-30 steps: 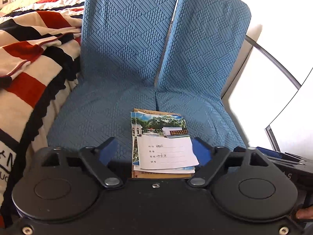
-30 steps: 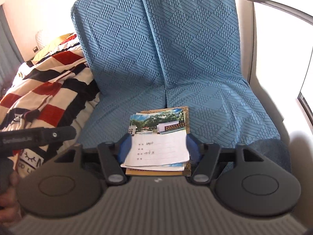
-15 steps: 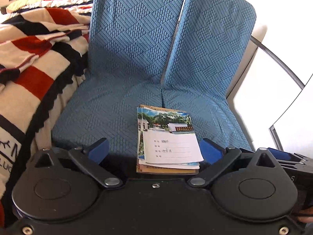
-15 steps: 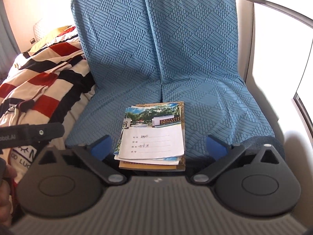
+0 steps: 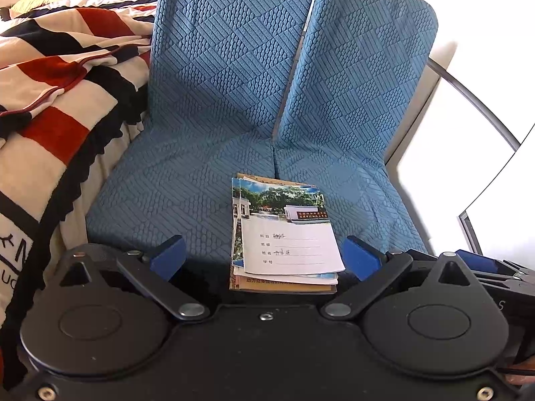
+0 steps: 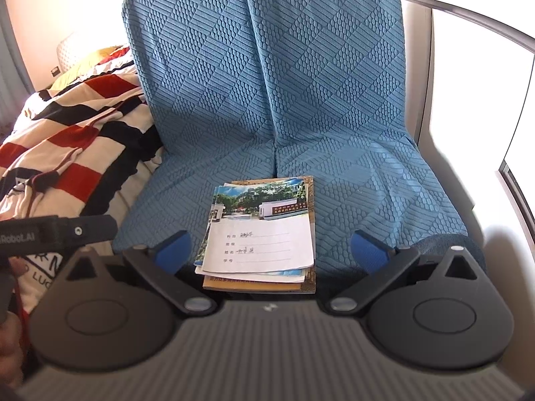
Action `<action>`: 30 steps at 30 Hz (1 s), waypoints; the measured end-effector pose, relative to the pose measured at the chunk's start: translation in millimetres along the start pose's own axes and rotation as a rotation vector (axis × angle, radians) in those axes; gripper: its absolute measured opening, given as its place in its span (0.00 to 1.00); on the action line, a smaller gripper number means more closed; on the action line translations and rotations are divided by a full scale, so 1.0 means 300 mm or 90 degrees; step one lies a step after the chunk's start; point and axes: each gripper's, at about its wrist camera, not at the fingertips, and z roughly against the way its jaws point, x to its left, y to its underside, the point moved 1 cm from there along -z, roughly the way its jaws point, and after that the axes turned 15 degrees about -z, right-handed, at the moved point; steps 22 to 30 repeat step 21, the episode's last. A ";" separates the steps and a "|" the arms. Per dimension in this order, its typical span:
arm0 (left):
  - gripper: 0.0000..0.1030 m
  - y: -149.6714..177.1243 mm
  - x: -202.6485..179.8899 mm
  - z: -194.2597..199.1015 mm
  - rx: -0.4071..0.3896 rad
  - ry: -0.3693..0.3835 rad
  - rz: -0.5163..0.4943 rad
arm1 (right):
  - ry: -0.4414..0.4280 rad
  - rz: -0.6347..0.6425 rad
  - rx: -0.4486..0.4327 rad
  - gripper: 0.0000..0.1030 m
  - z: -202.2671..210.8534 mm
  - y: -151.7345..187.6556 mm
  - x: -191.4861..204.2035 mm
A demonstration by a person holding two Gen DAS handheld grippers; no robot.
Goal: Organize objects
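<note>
**Both grippers wide open around the booklet stack, nothing held**

The left gripper [image 5: 264, 255] has its jaws spread wide and holds nothing. The right gripper [image 6: 271, 250] is the same, empty. The stack of thin paper exercise booklets, photo-and-white cover on top and tan cover at the bottom [image 5: 284, 237], lies flat on the blue textured fabric seat cushion [image 5: 160, 197]. It sits between the blue pads [image 5: 169, 255] of each gripper with clear gaps on both sides. Its near edge is close to the finger bases.

Step in hand, as I read it: stack placed and released, or about to be squared up. To do it well, back straight away without clipping the loose lower sheets. If regripping, close evenly on both long edges, since the covers are fanned a little at the near end.

Counts:
- grippers 2
- stacks 1; booklets at least 3, exact number unclear
- blue seat cushions 2, side by side
- red, black and cream striped blanket [image 5: 57, 107] 1, beyond the left finger
</note>
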 end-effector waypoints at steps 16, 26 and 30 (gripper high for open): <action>0.97 0.001 -0.003 0.003 -0.004 -0.016 0.001 | -0.001 0.000 0.005 1.00 0.001 0.004 0.000; 0.97 0.003 -0.002 0.004 -0.005 -0.012 -0.001 | -0.002 -0.001 0.006 1.00 0.001 0.007 0.000; 0.97 0.003 -0.002 0.004 -0.005 -0.012 -0.001 | -0.002 -0.001 0.006 1.00 0.001 0.007 0.000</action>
